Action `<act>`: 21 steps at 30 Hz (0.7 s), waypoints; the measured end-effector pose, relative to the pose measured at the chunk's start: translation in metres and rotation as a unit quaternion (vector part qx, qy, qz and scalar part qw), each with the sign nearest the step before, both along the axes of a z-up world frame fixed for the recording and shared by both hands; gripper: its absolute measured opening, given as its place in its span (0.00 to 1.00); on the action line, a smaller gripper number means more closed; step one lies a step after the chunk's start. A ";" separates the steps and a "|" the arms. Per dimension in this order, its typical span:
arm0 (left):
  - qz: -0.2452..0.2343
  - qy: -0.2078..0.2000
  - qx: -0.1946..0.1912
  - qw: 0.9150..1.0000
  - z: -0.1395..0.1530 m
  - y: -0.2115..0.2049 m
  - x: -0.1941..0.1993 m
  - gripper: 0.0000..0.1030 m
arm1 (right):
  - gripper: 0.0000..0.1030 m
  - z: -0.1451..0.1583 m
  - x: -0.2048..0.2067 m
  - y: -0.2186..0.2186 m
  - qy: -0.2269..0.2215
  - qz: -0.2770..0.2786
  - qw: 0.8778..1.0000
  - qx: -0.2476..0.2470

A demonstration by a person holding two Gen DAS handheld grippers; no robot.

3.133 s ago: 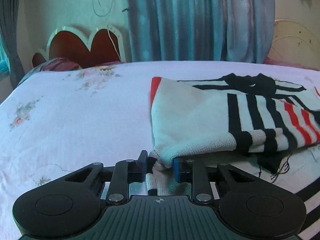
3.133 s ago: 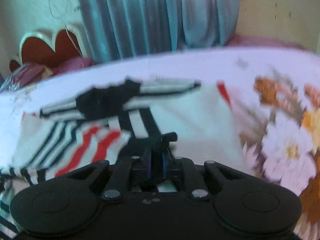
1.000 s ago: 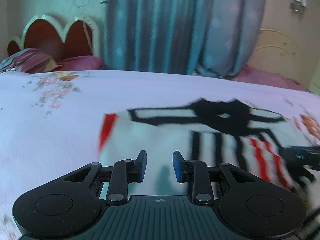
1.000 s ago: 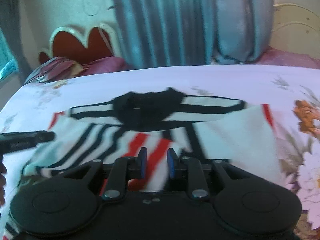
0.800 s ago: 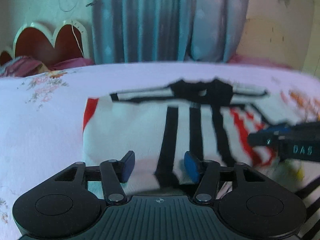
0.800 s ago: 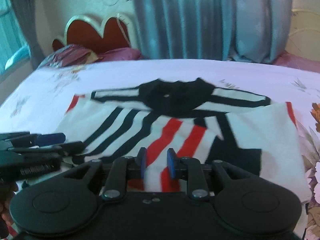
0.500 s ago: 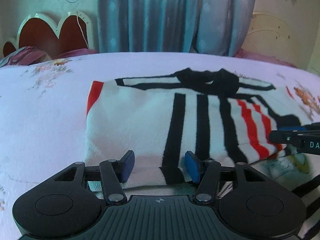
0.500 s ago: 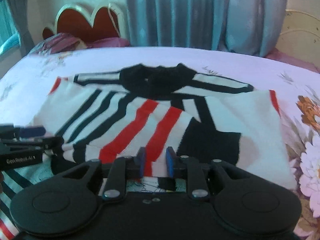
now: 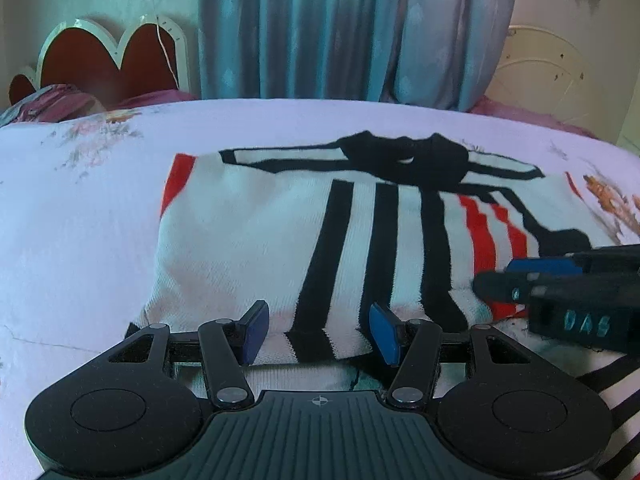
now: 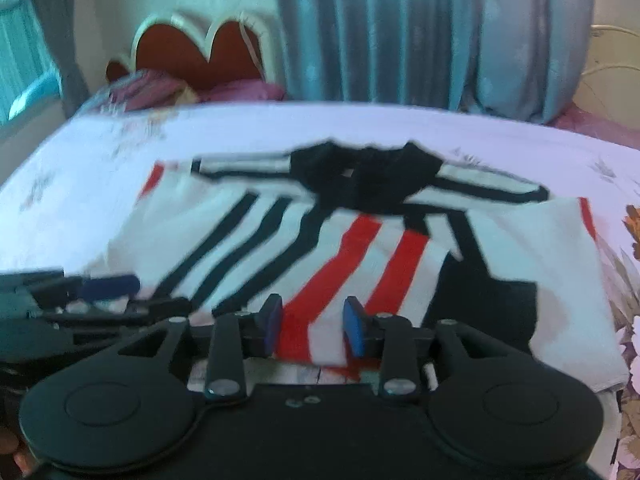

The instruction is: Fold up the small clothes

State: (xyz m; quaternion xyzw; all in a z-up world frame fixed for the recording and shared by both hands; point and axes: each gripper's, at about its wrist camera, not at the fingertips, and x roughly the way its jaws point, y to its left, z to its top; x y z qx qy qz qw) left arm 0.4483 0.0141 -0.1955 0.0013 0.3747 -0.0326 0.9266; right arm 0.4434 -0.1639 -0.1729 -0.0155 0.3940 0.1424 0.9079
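The left claw [image 9: 318, 330] stands open, pads off the sweater [image 9: 340, 240], whose folded hem lies at its twelve o'clock. The right claw [image 10: 314, 326] is opening over the red stripes (hem edge between its pads, unpinched). The sweater rests on the flowered bed [image 9: 80, 208]; curtains [image 9: 340, 28] hang beyond.

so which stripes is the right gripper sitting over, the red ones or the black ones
The red stripes. The right gripper, its jaws opening, has a red stripe running between its pads at the sweater's near edge; the black stripes lie off to its left, nearer the left gripper.
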 end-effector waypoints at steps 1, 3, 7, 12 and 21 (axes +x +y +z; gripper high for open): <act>0.001 -0.001 -0.001 1.000 -0.001 0.001 0.000 0.58 | 0.30 -0.004 0.000 0.000 0.002 0.003 1.000 -0.012; 0.005 0.001 -0.004 1.000 -0.002 0.004 0.001 0.62 | 0.30 -0.005 -0.004 -0.004 -0.003 0.002 1.000 -0.029; 0.001 -0.004 0.005 1.000 -0.003 0.005 -0.001 0.63 | 0.30 -0.001 -0.006 -0.021 0.000 -0.021 0.999 -0.028; 0.004 -0.003 0.001 1.000 -0.004 0.006 0.000 0.64 | 0.30 -0.007 -0.009 -0.047 0.005 -0.039 0.999 -0.021; 0.014 -0.006 0.004 1.000 0.006 0.010 -0.006 0.65 | 0.28 -0.001 -0.016 -0.070 0.021 -0.059 0.997 -0.033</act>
